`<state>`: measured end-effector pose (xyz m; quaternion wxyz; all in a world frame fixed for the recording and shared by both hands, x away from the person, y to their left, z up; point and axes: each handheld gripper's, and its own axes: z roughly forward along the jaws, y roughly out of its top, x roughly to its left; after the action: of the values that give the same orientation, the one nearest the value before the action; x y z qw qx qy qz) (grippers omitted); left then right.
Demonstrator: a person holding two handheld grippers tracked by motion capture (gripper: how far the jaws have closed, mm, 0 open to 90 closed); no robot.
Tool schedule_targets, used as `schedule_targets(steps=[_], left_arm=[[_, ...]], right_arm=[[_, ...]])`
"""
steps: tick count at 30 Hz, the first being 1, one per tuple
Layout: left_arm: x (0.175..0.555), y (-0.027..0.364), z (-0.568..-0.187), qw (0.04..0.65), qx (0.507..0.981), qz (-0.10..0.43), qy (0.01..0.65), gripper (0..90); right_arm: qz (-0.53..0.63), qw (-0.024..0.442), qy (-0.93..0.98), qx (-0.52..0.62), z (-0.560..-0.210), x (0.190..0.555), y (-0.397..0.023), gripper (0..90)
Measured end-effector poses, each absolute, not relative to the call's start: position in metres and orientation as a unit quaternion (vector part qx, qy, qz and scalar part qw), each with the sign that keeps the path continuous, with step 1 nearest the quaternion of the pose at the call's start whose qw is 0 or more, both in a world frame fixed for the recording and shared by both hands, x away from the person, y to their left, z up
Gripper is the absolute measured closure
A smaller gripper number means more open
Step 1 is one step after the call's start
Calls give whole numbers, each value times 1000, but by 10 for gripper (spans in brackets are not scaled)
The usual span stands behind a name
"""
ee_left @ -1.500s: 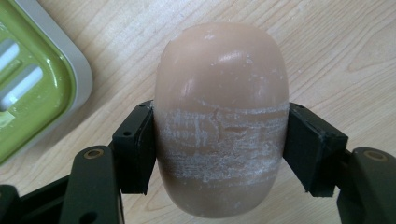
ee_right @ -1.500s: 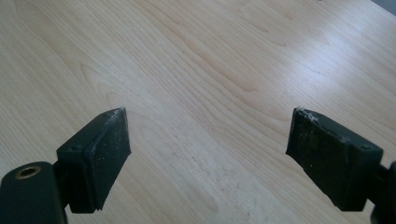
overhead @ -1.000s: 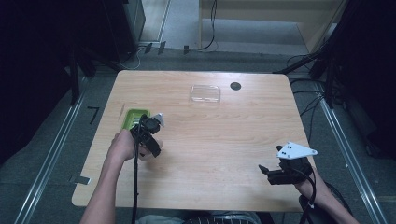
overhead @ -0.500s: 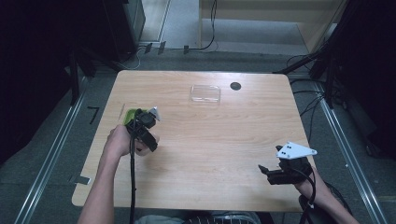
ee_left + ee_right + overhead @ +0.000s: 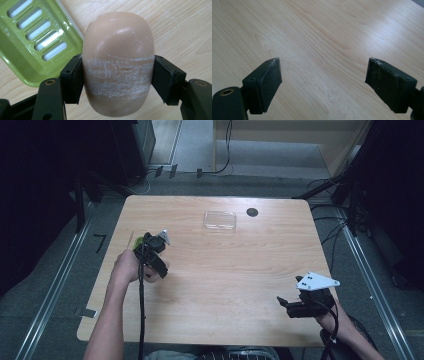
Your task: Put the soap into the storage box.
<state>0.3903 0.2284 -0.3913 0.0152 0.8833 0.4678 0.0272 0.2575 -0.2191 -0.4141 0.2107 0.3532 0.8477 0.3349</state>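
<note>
A beige oval bar of soap (image 5: pixel 117 65), scuffed white across its middle, sits between the jaws of my left gripper (image 5: pixel 117 80), which is shut on it. Just beyond the soap lies a green slotted soap dish (image 5: pixel 32 37) on the wood. In the high view the left gripper (image 5: pixel 152 251) hangs over the table's left side, covering most of the green dish (image 5: pixel 138 241). My right gripper (image 5: pixel 286 304) rests near the front right corner, jaws open, nothing between them. In the right gripper view its open gripper (image 5: pixel 323 82) shows bare wood between the pads.
A clear plastic lid or tray (image 5: pixel 220 220) lies at the back centre of the wooden table (image 5: pixel 240 270). A small black disc (image 5: pixel 252 212) sits right of it. Cables trail from both grippers toward the front edge.
My left gripper has moved away from me and slightly left, carrying the soap to the green dish. The right gripper has stayed still.
</note>
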Motion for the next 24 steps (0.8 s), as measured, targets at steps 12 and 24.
schedule_targets(steps=[12, 24], left_arm=[[401, 236, -389, 21, 874, 36, 484, 340], [409, 247, -385, 35, 863, 42, 502, 340]], right_arm=[[334, 212, 849, 351, -414, 258, -219, 134], [335, 211, 848, 352, -414, 258, -219, 134]])
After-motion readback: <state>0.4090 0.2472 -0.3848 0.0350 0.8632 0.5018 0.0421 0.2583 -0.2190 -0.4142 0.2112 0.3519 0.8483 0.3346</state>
